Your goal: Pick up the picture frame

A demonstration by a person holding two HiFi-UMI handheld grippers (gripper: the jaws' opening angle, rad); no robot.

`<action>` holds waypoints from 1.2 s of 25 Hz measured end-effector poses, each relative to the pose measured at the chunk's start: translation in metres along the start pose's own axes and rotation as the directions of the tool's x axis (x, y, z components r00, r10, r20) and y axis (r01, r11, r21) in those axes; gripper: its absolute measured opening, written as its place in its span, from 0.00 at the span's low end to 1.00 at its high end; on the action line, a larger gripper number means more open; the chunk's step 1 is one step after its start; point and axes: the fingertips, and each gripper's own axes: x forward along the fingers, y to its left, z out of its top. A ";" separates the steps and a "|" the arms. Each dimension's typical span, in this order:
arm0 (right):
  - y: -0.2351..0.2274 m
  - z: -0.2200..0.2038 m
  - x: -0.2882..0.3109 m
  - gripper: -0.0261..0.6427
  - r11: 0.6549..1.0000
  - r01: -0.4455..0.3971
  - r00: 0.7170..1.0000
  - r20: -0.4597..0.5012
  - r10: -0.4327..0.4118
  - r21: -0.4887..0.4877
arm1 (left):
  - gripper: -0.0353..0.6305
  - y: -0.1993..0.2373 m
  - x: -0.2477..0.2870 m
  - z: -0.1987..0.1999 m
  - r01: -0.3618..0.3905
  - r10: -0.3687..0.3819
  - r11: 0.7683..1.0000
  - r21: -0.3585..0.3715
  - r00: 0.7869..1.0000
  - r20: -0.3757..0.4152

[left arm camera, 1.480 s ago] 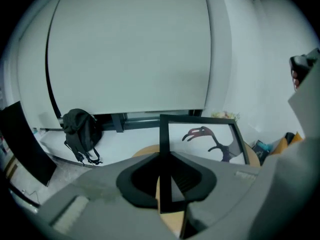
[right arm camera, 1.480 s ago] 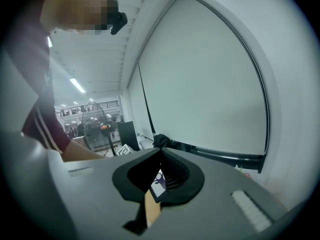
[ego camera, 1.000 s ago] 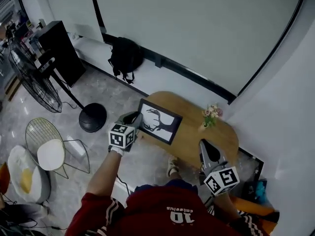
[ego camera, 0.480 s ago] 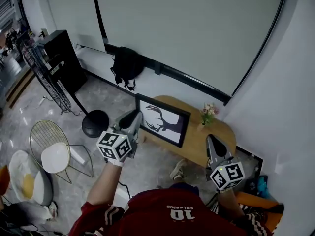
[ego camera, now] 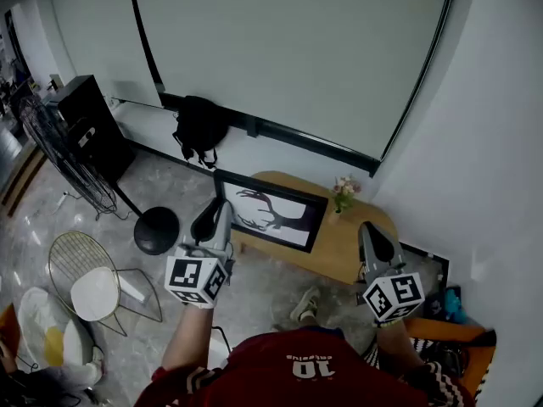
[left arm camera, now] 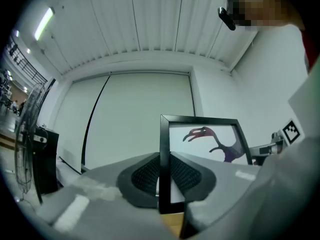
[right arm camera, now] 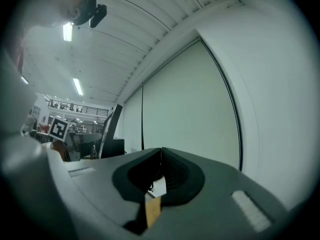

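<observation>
The picture frame [ego camera: 273, 214] is black with a dark animal print on white. It hangs above the oval wooden table [ego camera: 355, 254], lifted by its left edge and tilted up toward me. My left gripper [ego camera: 222, 217] is shut on that left edge. In the left gripper view the frame's [left arm camera: 202, 136] black border stands upright between the pads [left arm camera: 145, 173], and my left gripper [left arm camera: 164, 170] clamps it. My right gripper [ego camera: 372, 237] hovers over the table's right end, apart from the frame. In its own view my right gripper [right arm camera: 161, 153] has its jaws together with nothing between them.
A small vase of flowers [ego camera: 343, 195] stands at the table's back edge. A standing fan [ego camera: 78, 175], a wire chair [ego camera: 92, 276], a black cabinet [ego camera: 81, 119] and a black backpack [ego camera: 197, 131] are on the floor to the left. White walls rise behind and to the right.
My left gripper has risen with the frame, which has come off the tabletop and tipped from lying flat toward upright. The right gripper has risen a little, with nothing in it.
</observation>
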 end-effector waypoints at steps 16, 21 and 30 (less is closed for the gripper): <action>-0.010 0.001 -0.004 0.02 0.997 0.051 0.998 -0.018 -0.052 -0.053 | 0.16 0.000 -0.002 0.001 -0.029 0.028 0.999 0.027 1.000 0.013; -0.007 0.002 -0.009 0.02 0.996 0.056 0.998 -0.017 -0.057 -0.062 | 0.16 -0.001 -0.003 0.003 -0.025 0.025 0.999 0.021 1.000 0.019; -0.002 0.004 -0.008 0.02 0.997 0.050 0.998 -0.026 -0.052 -0.065 | 0.16 -0.002 -0.003 0.008 -0.018 0.018 1.000 0.012 1.000 0.017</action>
